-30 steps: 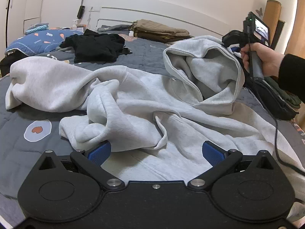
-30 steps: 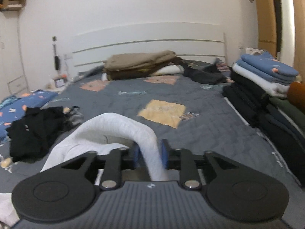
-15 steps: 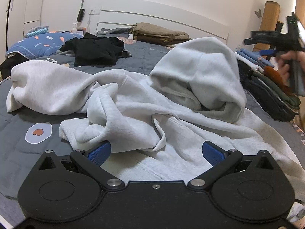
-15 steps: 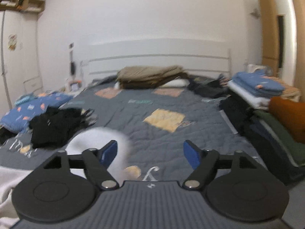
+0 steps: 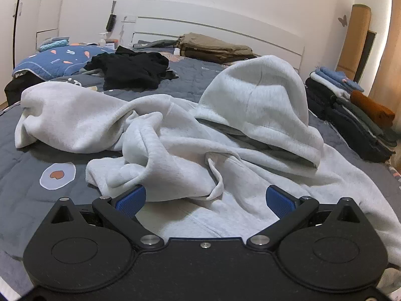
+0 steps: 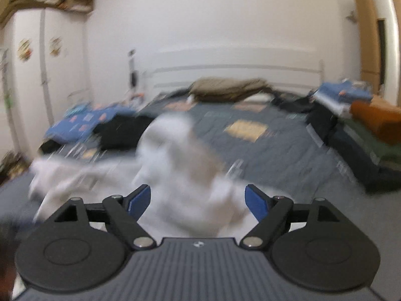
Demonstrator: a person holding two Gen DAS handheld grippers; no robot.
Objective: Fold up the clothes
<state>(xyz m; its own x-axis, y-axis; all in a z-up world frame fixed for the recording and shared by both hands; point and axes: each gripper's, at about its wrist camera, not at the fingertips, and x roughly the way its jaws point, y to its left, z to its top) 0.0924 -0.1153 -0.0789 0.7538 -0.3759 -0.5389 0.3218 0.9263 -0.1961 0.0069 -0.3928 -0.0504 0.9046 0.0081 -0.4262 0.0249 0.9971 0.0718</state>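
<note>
A light grey hoodie [image 5: 175, 150] lies crumpled on the grey quilt, its hood [image 5: 263, 100] standing up and slumped forward over the neck. One sleeve stretches to the left. My left gripper [image 5: 205, 202] is open low over the hoodie's front, with a bunched fold beside its left pad [image 5: 130, 202]. In the blurred right wrist view my right gripper [image 6: 198, 199] is apart from the hoodie [image 6: 175, 155]. Its jaws are opening, and nothing is pressed between the pads.
A black garment [image 5: 130, 72] lies behind the hoodie, with a blue patterned pillow [image 5: 60, 57] to its left. Folded khaki clothes [image 5: 213, 47] sit by the white headboard. A stack of folded clothes [image 5: 351, 115] lines the bed's right edge. Bare quilt [image 5: 37, 200] shows at front left.
My right gripper let go of the hood, opened wide and pulled back out of the left wrist view. The hood dropped forward onto the hoodie. The left gripper stayed put.
</note>
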